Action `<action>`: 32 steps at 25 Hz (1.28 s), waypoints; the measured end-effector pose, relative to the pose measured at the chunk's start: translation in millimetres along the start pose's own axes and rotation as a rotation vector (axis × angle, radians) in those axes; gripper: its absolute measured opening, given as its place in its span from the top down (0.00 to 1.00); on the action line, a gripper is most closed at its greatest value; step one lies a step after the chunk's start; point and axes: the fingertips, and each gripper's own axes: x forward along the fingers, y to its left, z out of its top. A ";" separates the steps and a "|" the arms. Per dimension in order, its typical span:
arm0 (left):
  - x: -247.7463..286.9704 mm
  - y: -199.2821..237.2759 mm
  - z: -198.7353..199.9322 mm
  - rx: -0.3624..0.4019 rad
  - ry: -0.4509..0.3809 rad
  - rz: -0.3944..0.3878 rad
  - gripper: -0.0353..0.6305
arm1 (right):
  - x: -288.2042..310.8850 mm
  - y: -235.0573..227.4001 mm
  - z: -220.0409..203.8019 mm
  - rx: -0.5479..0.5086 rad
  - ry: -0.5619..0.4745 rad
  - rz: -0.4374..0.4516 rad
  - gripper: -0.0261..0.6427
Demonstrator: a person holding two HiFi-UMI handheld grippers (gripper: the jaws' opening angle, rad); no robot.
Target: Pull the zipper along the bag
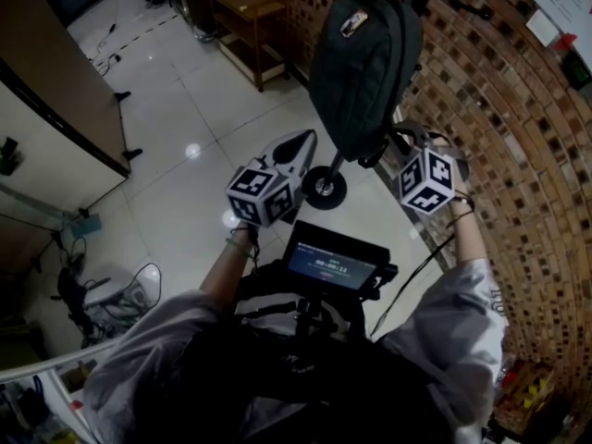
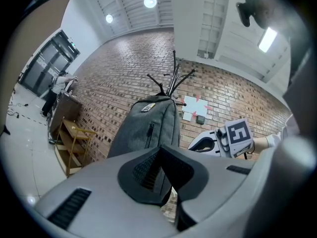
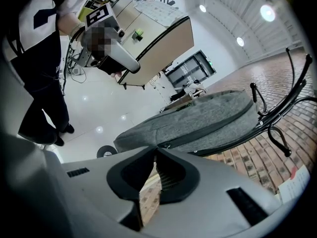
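Note:
A dark grey backpack (image 1: 361, 63) hangs from a black coat rack (image 2: 171, 81) against a brick wall. My left gripper (image 1: 310, 139) reaches level to the bag's lower left corner. In the left gripper view its jaws (image 2: 161, 150) are shut on the bottom edge of the backpack (image 2: 148, 133). My right gripper (image 1: 393, 141) is at the bag's lower right side. In the right gripper view its tips (image 3: 156, 148) meet on the dark zipper line (image 3: 223, 128) of the backpack (image 3: 198, 115), closed on the small metal zipper pull (image 3: 166, 145).
The brick wall (image 1: 499, 91) runs close behind the bag on the right. A round black disc (image 1: 326, 188) lies on the floor under the bag. A wooden shelf (image 1: 245, 17) stands further along the wall. A small screen (image 1: 333, 265) sits on my chest rig. White tiled floor spreads to the left.

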 end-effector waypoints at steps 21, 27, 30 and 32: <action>2.0 -1.7 0.7 0.001 0.022 -0.007 0.94 | -1.1 28.6 -0.1 0.572 -0.141 -0.158 0.89; 4.3 -7.2 -5.4 -0.009 0.041 -0.025 0.94 | -16.7 42.9 8.7 1.098 -0.338 -0.224 0.94; 7.6 -9.1 -9.6 -0.006 0.043 -0.036 0.94 | -14.3 43.7 10.2 1.289 -0.432 -0.220 0.94; 9.7 -12.1 -11.5 -0.006 0.045 -0.045 0.94 | -12.9 46.8 10.5 1.329 -0.442 -0.229 0.94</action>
